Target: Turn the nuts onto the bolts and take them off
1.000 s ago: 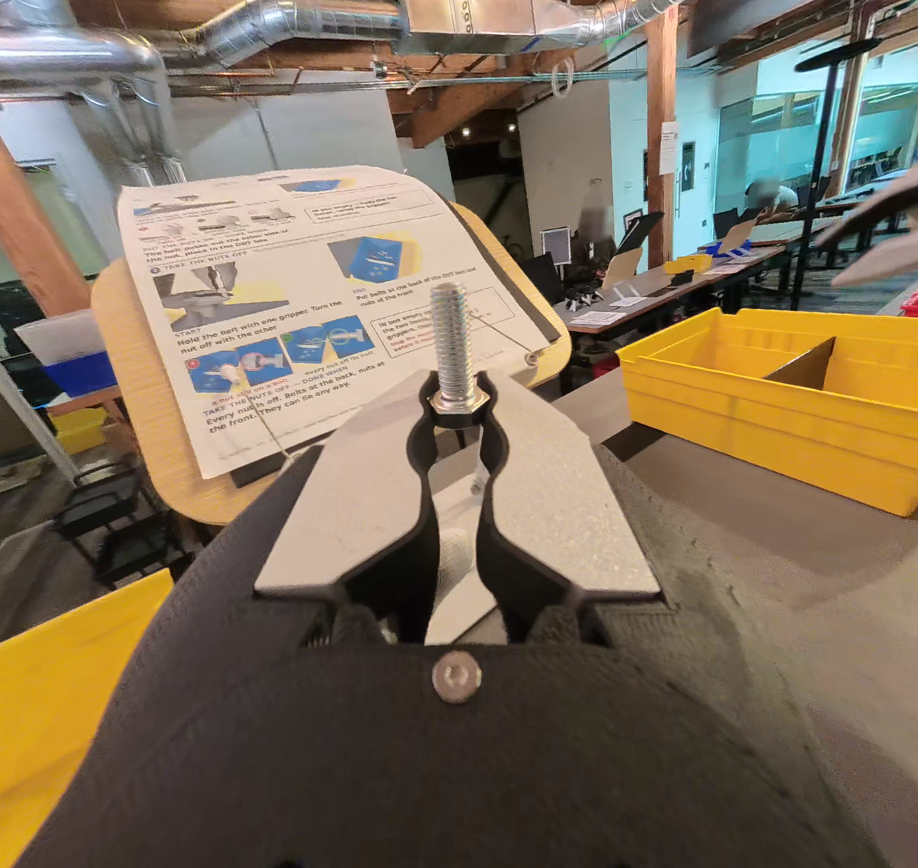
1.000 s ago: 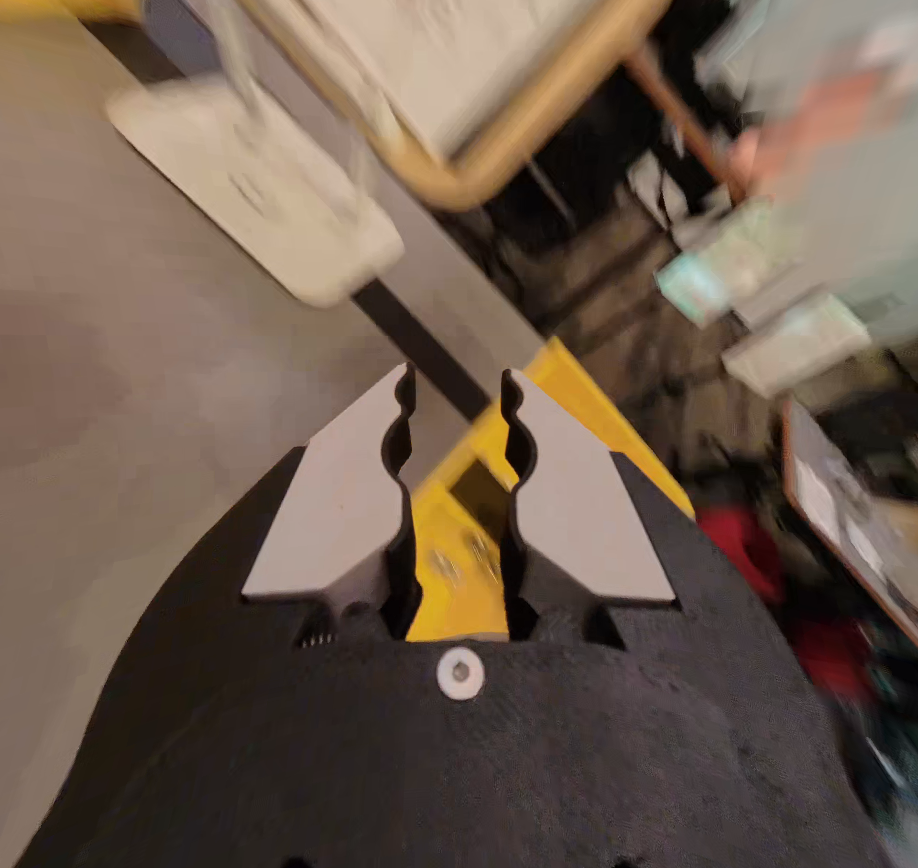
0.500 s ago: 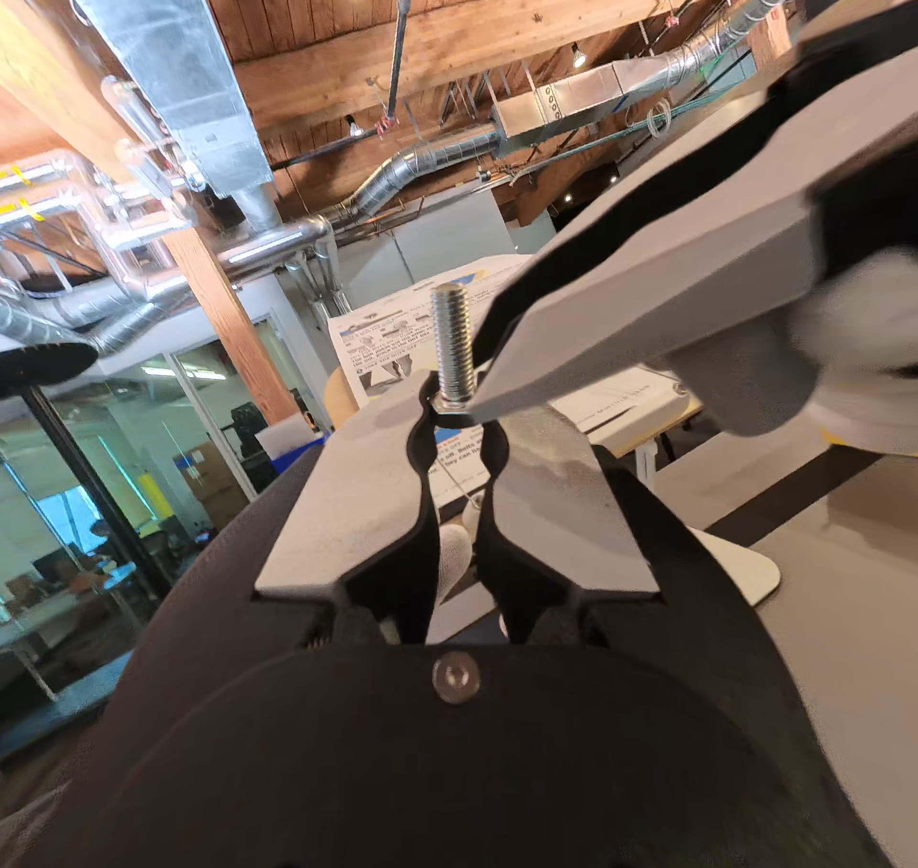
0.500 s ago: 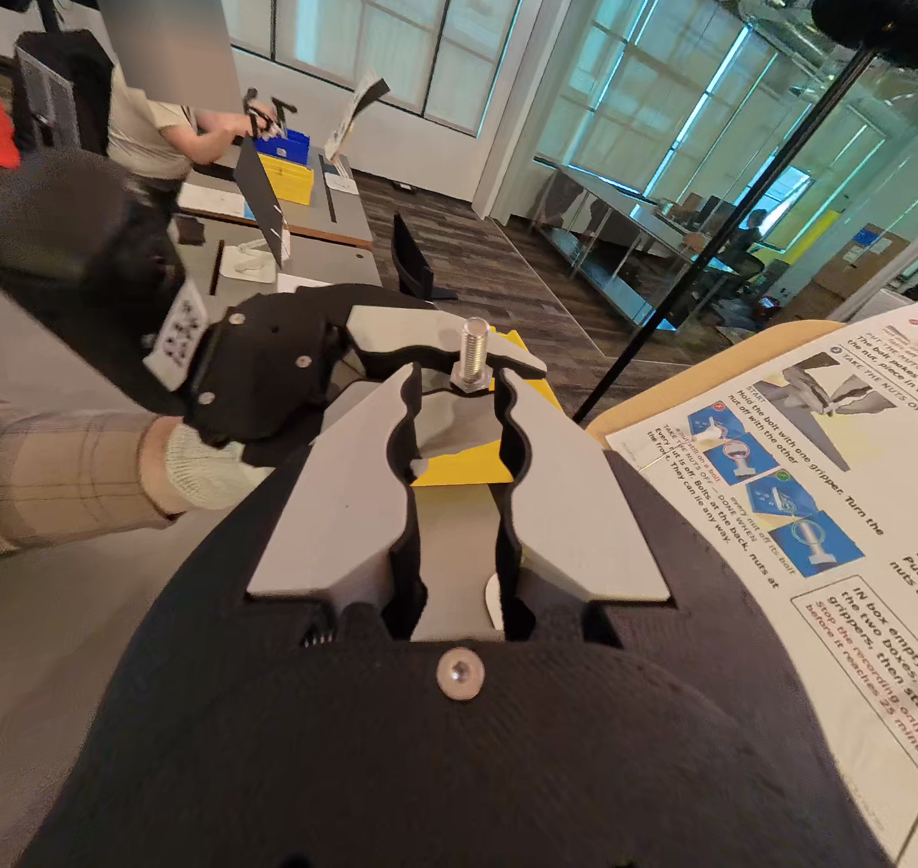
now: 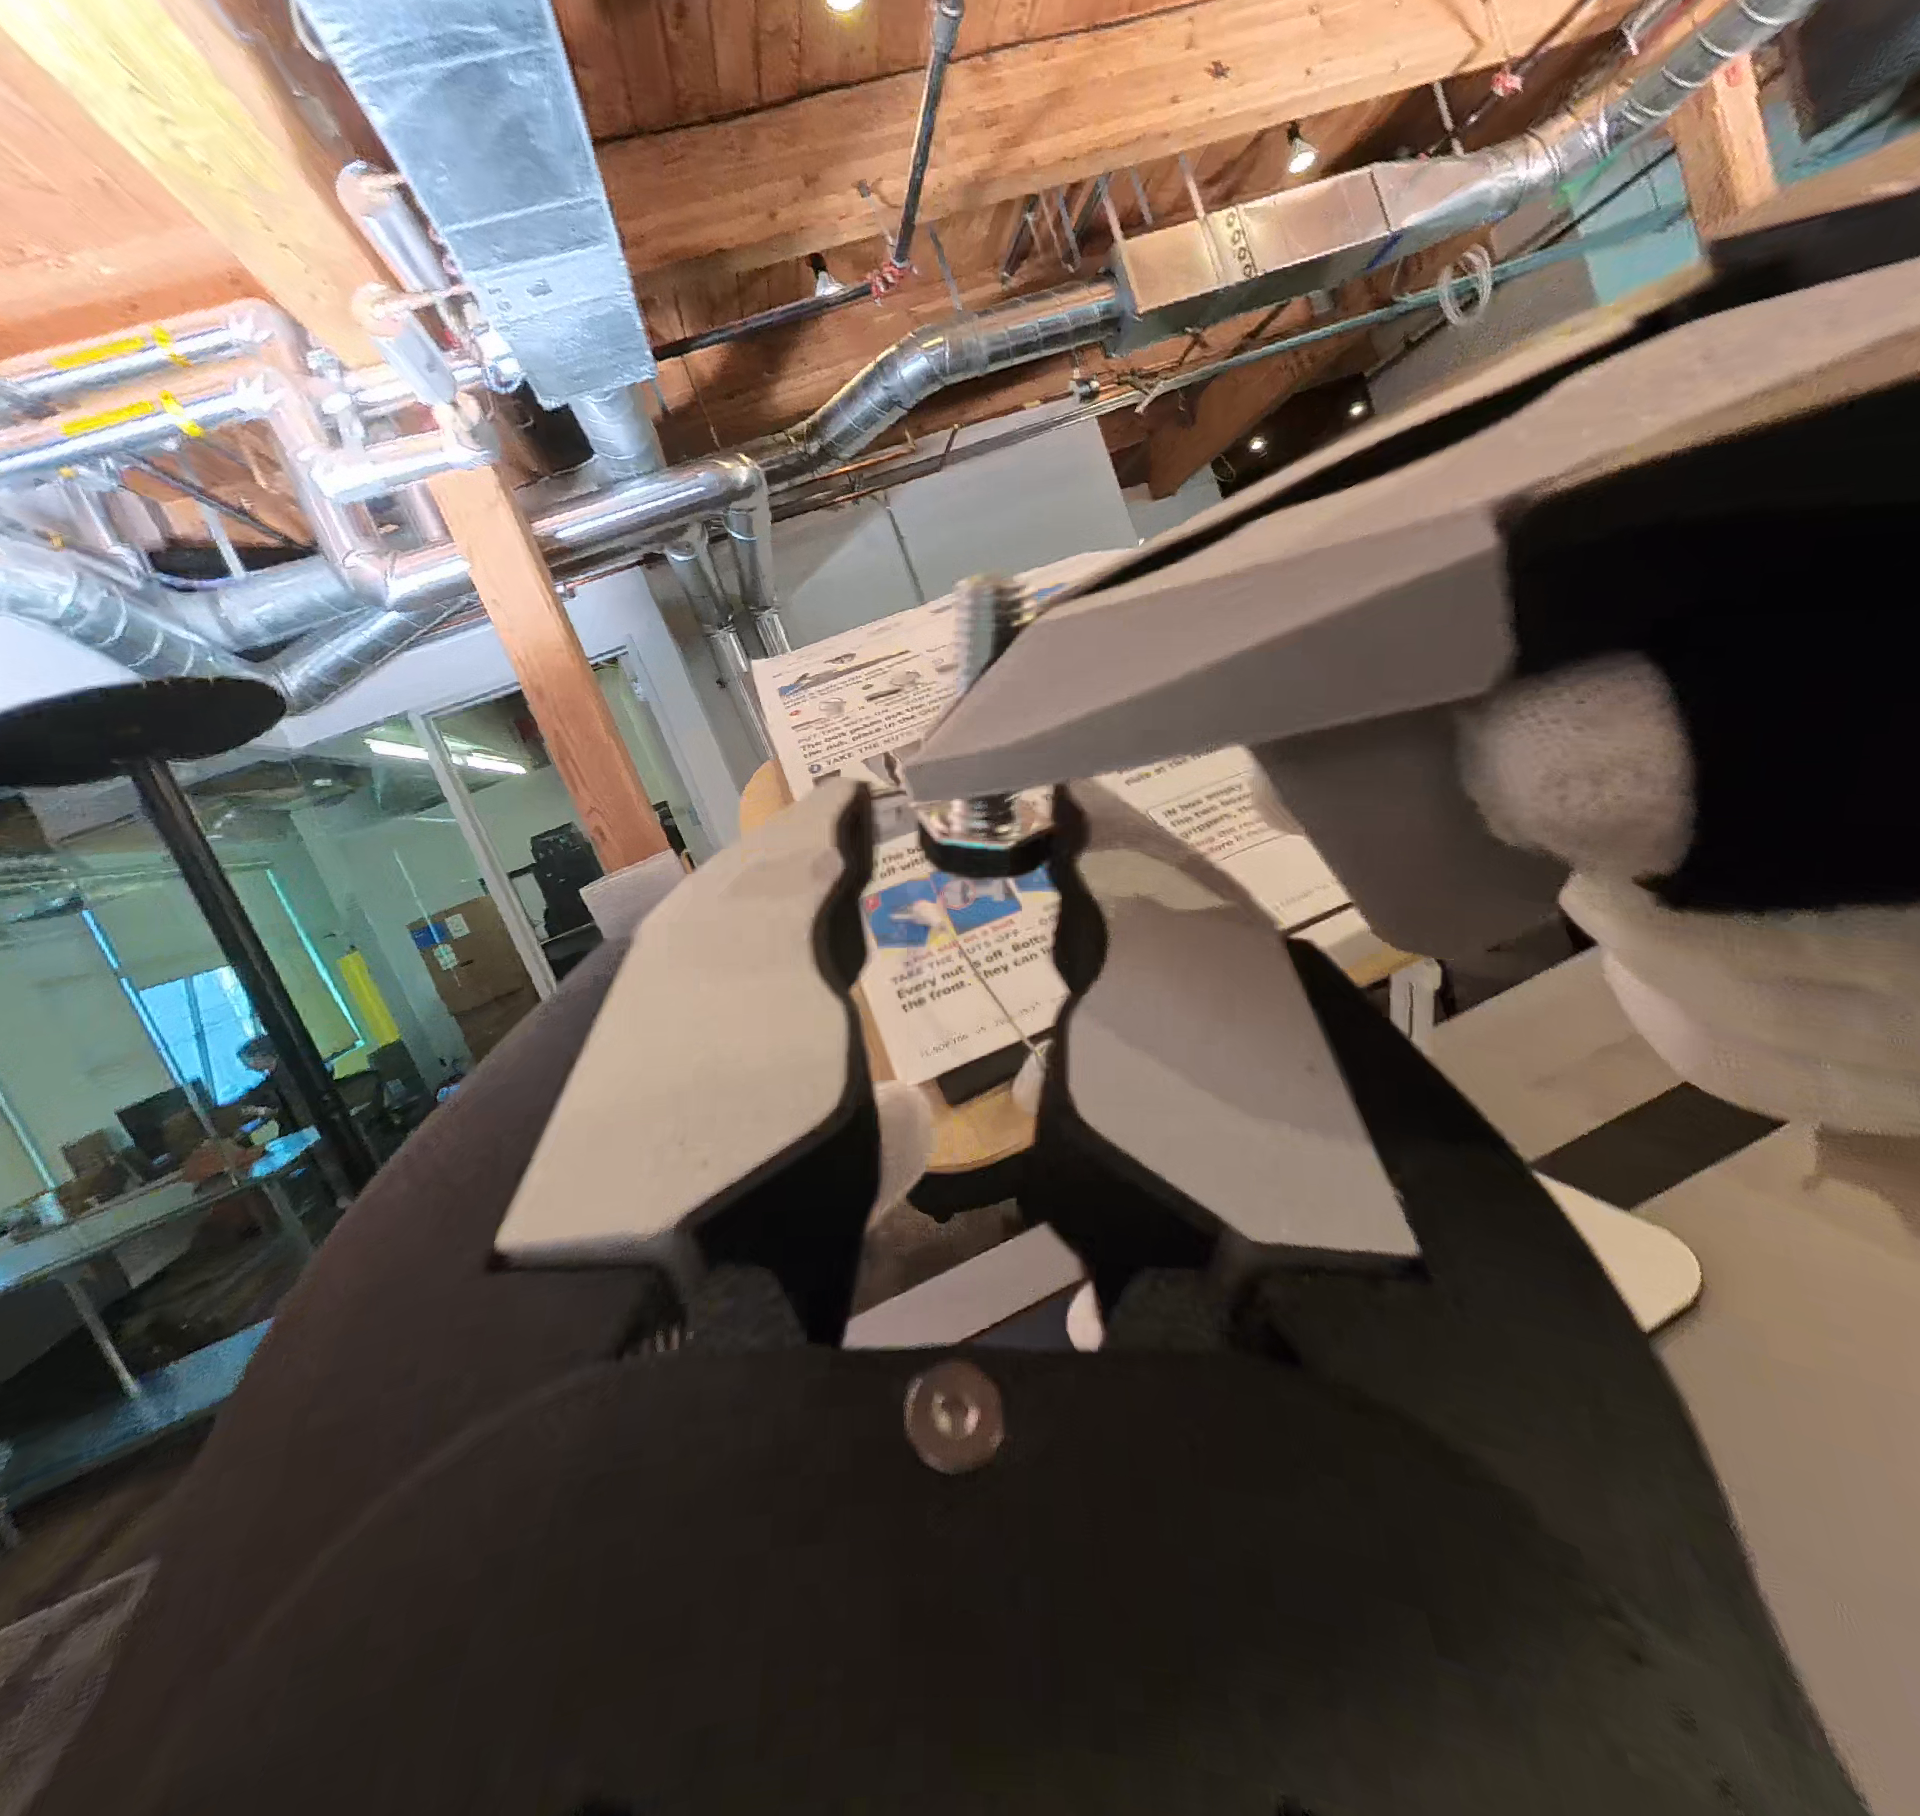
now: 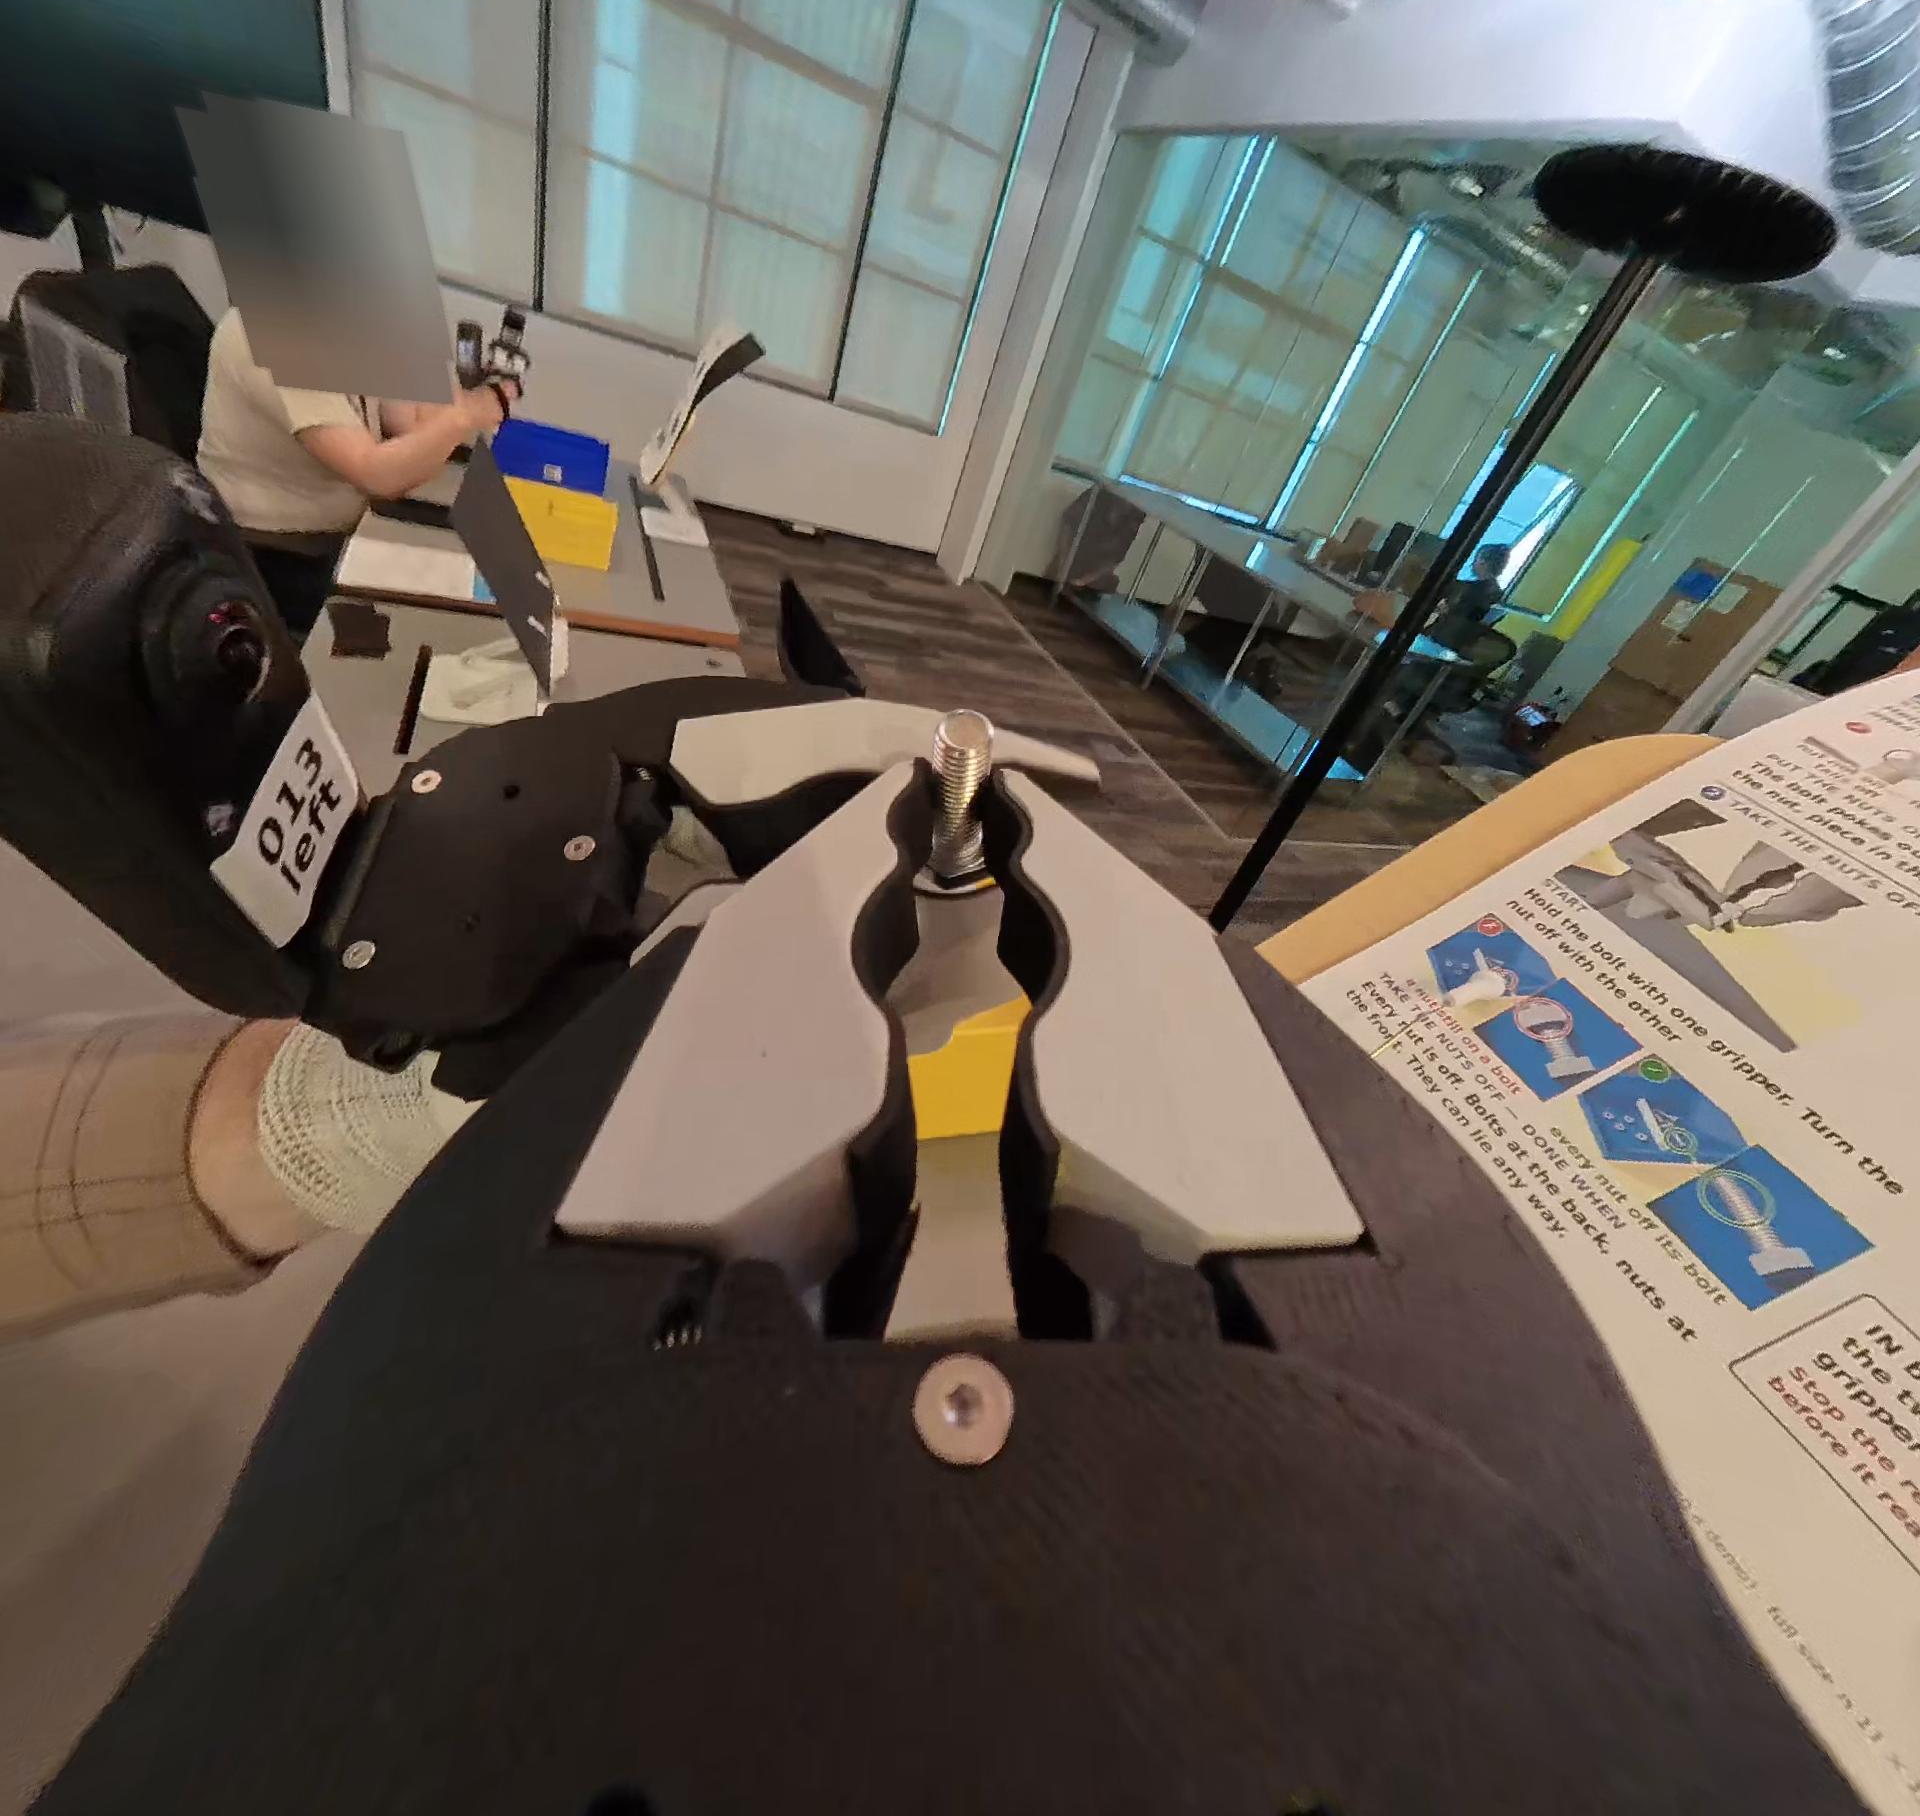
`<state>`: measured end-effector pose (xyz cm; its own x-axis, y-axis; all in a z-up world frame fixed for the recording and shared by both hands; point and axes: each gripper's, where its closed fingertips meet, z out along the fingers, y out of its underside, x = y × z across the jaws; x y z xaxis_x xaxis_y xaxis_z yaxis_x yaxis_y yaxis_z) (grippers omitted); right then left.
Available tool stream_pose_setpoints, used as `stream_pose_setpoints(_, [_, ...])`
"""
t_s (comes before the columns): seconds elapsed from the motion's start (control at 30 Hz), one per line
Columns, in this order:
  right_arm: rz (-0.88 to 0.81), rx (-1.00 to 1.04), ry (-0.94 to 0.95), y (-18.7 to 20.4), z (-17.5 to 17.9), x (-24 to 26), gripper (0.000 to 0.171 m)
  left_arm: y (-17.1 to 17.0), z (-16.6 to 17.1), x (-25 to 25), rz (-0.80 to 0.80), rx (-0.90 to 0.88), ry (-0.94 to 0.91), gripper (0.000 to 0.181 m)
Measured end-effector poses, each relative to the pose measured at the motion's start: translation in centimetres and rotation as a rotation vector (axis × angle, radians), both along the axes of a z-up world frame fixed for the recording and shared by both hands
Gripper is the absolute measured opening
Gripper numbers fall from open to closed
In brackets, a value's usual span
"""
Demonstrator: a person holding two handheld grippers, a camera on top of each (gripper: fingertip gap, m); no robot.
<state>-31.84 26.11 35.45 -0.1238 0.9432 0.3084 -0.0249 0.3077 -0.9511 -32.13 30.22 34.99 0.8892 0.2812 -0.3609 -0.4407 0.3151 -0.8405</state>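
Note:
A silver bolt stands upright with a hex piece at its lower end; whether that is the head or a nut I cannot tell. My left gripper has its jaws apart around the hex piece, with a gap on the left side. My right gripper is shut on the bolt's threaded shaft just above the hex piece. In the left wrist view the right gripper's finger crosses from the right and hides most of the shaft. In the right wrist view the left gripper's body lies behind and to the left.
An instruction sheet on a wooden board stands close on the right, on a white base. A yellow bin sits below the grippers on the grey table. A person works at a far desk. A black lamp pole stands beyond. My left and right fingertips are right by each other.
My right gripper swung in from the right and closed on the bolt's shaft. My left gripper's jaws, shut on the hex piece before, have widened.

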Motion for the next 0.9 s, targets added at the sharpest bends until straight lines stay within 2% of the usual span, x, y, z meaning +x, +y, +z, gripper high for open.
stream_pose_setpoints(0.03, [0.010, -0.017, 0.010, -0.1, 0.2, 0.1, 0.008, -0.1, 0.2, -0.3, -0.001, 0.004, -0.022, 0.041])
stream_pose_setpoints(0.27, [-0.035, -0.057, 0.089, 1.7, 2.4, 3.2, 0.007, -2.1, 1.8, -3.6, 0.080, 0.101, -0.078, 0.062])
stream_pose_setpoints(0.3, [-0.051, -0.060, 0.096, 2.2, 2.6, 3.8, 0.007, -2.5, 2.0, -4.4, 0.099, 0.118, -0.093, 0.059])
stream_pose_setpoints(0.37, [-0.075, -0.059, 0.115, 3.1, 2.9, 5.0, 0.007, -4.1, 2.6, -5.7, 0.154, 0.193, -0.090, 0.015])
stream_pose_setpoints(0.4, [-0.086, -0.059, 0.122, 3.5, 3.0, 5.5, 0.007, -4.7, 2.7, -6.5, 0.190, 0.204, -0.097, 0.000])
stream_pose_setpoints(0.6, [-0.120, -0.058, 0.152, 5.1, 3.5, 7.5, 0.008, -7.0, 3.5, -9.4, 0.232, 0.262, -0.152, 0.000])
stream_pose_setpoints(0.7, [-0.127, -0.062, 0.166, 5.7, 3.8, 8.3, 0.007, -8.7, 4.5, -10.8, 0.247, 0.320, -0.210, 0.028])
stream_pose_setpoints(0.73, [-0.129, -0.067, 0.171, 5.9, 3.9, 8.5, 0.007, -9.3, 4.7, -11.4, 0.260, 0.339, -0.224, 0.032])
stream_pose_setpoints(0.77, [-0.135, -0.067, 0.173, 6.1, 3.9, 8.6, 0.007, -10.0, 4.9, -11.9, 0.275, 0.357, -0.238, 0.030])
stream_pose_setpoints(0.83, [-0.138, -0.070, 0.176, 6.4, 3.9, 8.9, 0.007, -10.8, 4.9, -12.8, 0.301, 0.361, -0.230, 0.000])
stream_pose_setpoints(0.9, [-0.142, -0.075, 0.179, 6.7, 3.9, 9.1, 0.007, -11.1, 4.7, -13.5, 0.308, 0.342, -0.229, 0.000])
